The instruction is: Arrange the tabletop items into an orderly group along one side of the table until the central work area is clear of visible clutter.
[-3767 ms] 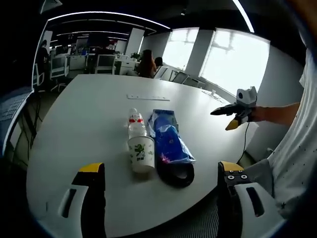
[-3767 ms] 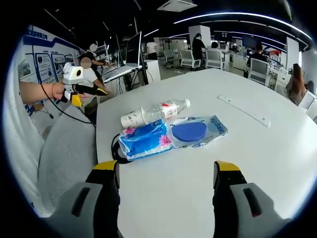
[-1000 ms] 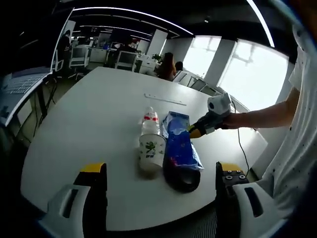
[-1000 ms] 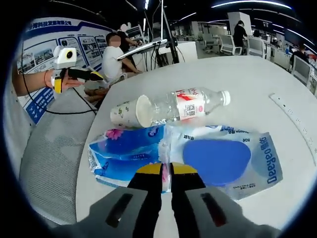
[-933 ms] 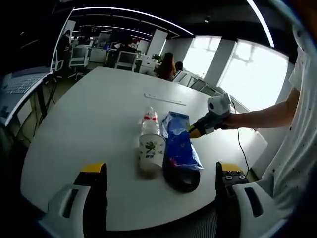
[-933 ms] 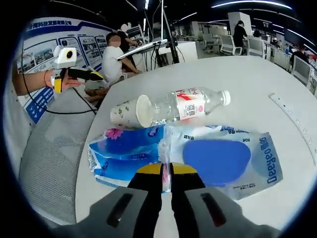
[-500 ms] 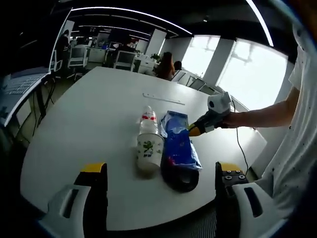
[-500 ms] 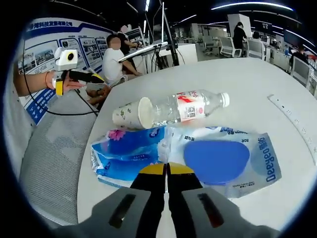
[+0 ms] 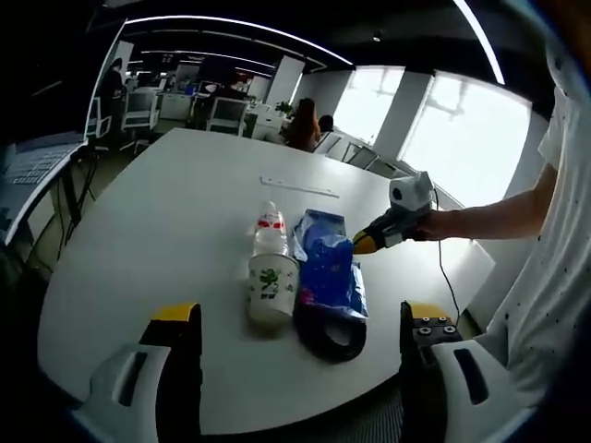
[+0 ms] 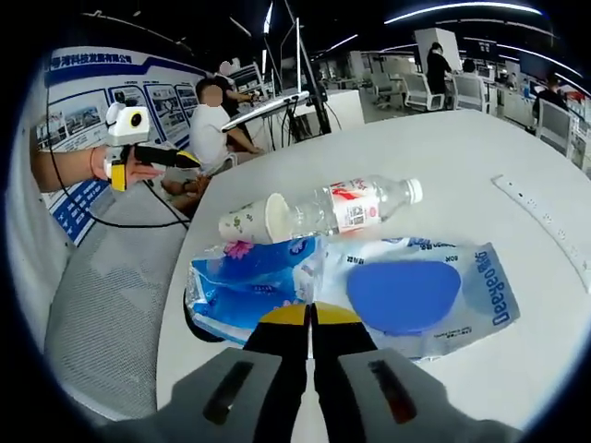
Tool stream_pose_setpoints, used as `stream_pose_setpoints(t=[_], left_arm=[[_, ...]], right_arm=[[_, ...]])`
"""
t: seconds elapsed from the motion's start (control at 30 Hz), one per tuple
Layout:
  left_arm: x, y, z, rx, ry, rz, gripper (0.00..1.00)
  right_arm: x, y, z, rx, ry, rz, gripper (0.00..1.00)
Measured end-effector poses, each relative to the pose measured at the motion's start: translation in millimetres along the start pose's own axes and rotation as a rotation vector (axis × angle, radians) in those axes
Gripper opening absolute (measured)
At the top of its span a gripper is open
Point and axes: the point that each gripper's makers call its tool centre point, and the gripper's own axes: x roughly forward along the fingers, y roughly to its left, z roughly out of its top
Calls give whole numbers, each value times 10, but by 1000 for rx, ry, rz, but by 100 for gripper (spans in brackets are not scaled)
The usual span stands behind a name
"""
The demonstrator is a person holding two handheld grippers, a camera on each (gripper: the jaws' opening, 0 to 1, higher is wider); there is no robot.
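Right gripper [image 10: 311, 318]: jaws pressed together on edge of clear bag [image 10: 416, 291]; wide apart 3.8 s ago.
Left gripper [image 9: 291, 318]: wide, hovering off table [image 9: 166, 221].
Bag, bottle [image 10: 346, 208], cup [image 10: 249, 221]: clustered at table's near edge.
Meaning: bag pinched, ready for dragging sideways.

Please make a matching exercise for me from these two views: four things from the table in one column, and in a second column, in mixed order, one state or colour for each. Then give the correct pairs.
Things:
1. water bottle
2. paper cup
3. right gripper
4. ruler

States:
A. lies alone, apart from the group of items
B. shut on the edge of a clear bag with a blue disc inside
C. clear, white cap, red and white label
D. on its side, with the bottle's base in its mouth

Pairs: 1-C, 2-D, 3-B, 4-A
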Motion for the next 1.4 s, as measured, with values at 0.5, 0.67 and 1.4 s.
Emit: stream_pose_setpoints(t=[0.5,0.67,1.4], left_arm=[[50,-121,102,37,-3,-35,91],[107,-173,180,60,-3,-53,90],[620,-643,576,183,3,-192,84]], right_arm=[[-239,30,61,25,-62,-58,0],[-361,18,115,34,-93,-91,0],[-1190,-125,200,127,-282,-333,0]])
